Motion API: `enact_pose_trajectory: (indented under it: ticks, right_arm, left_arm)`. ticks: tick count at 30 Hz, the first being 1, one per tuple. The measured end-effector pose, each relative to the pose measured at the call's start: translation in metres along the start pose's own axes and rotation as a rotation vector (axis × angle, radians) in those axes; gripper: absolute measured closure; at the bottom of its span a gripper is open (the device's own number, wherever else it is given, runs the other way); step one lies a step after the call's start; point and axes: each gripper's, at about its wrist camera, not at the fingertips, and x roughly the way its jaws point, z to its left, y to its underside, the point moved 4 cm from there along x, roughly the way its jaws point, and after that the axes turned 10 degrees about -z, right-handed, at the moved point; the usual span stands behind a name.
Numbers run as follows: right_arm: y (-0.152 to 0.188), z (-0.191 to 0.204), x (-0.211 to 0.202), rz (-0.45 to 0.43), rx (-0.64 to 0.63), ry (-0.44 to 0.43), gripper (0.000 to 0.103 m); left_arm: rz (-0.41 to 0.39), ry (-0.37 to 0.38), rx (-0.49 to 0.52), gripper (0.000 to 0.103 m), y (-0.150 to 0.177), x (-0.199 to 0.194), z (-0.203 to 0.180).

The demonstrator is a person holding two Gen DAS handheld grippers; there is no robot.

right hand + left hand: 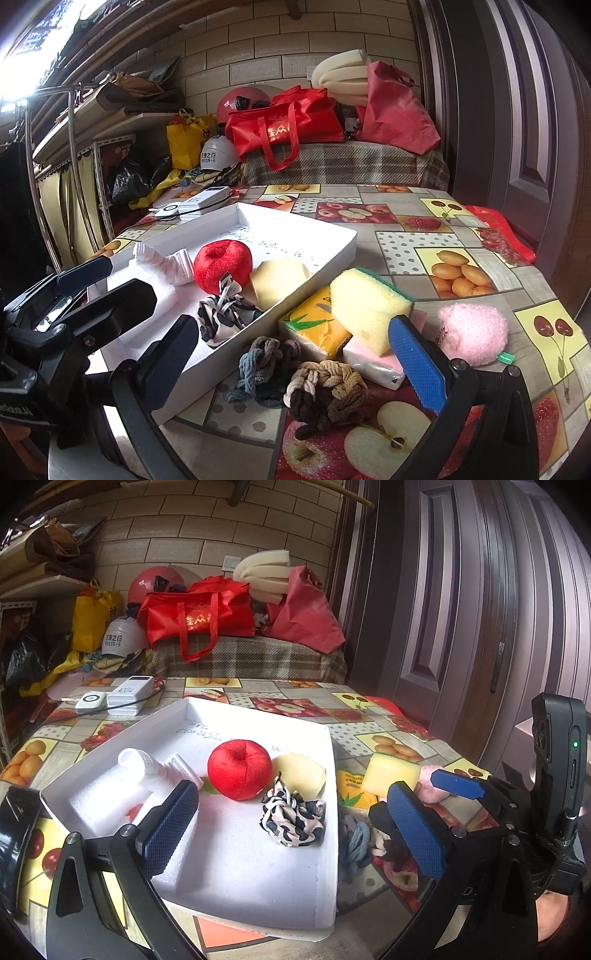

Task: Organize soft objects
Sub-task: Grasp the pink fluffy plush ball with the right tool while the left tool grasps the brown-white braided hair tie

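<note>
The handwriting (207, 734) on the floor of the white tray (325, 849) is too small to read. Beside the tray, the right gripper (439, 794) hides most of the pink plush (430, 788) and part of the braided bands (360, 843).

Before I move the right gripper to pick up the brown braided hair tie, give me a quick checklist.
1. Right gripper open and empty: ok.
2. Brown braided hair tie lies between its fingers, on the tablecloth: ok.
3. Hair tie free of the grey-blue hair tie: cannot tell, they touch.
4. White box has bare floor: ok.
5. Left gripper open, holding nothing: ok.
6. Yellow sponge and pink plush still outside: not ok.
</note>
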Motion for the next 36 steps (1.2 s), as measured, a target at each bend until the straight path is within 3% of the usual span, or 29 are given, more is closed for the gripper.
enact_pose_trajectory:
  ticks: [4,7,9,14,17,22,24,26,28,30,33,36]
  right_arm:
    - [0.001,-0.039,-0.007,0.012,0.023,0.068,0.000]
    - [0.000,-0.090,-0.016,-0.011,0.135,0.122,0.000]
    - [0.003,-0.124,-0.018,-0.003,0.180,0.160,0.000]
    - [0.009,-0.174,-0.018,0.058,0.221,0.141,0.000]
    - [0.012,-0.175,-0.012,0.109,0.192,0.094,0.001]
    - [0.018,-0.159,0.011,0.217,0.108,0.052,0.005]
    - [0.019,-0.154,0.023,0.247,0.069,0.051,0.007]
    - [0.021,-0.150,0.034,0.284,0.045,0.051,0.014]
    - [0.027,-0.147,0.044,0.340,0.032,0.029,0.032]
    - [0.028,-0.147,0.045,0.351,0.025,0.037,0.033]
    - [0.025,-0.148,0.038,0.313,0.035,0.026,0.034]
    - [0.018,-0.148,0.030,0.263,0.038,0.043,0.035]
  left_arm:
    - [0.045,0.102,0.082,0.000,0.007,0.004,-0.031]
    - [0.078,0.162,0.200,0.000,0.015,0.005,-0.063]
    - [0.127,0.235,0.185,0.000,0.021,0.009,-0.078]
    - [0.274,0.243,0.216,0.000,0.038,0.039,-0.104]
    - [0.340,0.244,0.250,0.005,0.048,0.052,-0.115]
    - [0.424,0.212,0.302,0.023,0.063,0.069,-0.124]
    - [0.440,0.193,0.316,0.023,0.067,0.072,-0.125]
    - [0.458,0.170,0.328,0.023,0.070,0.076,-0.125]
    - [0.480,0.153,0.340,0.023,0.073,0.082,-0.125]
    - [0.512,0.161,0.350,0.025,0.078,0.087,-0.126]
    - [0.510,0.206,0.325,0.053,0.076,0.088,-0.127]
    - [0.500,0.215,0.354,0.064,0.076,0.085,-0.133]
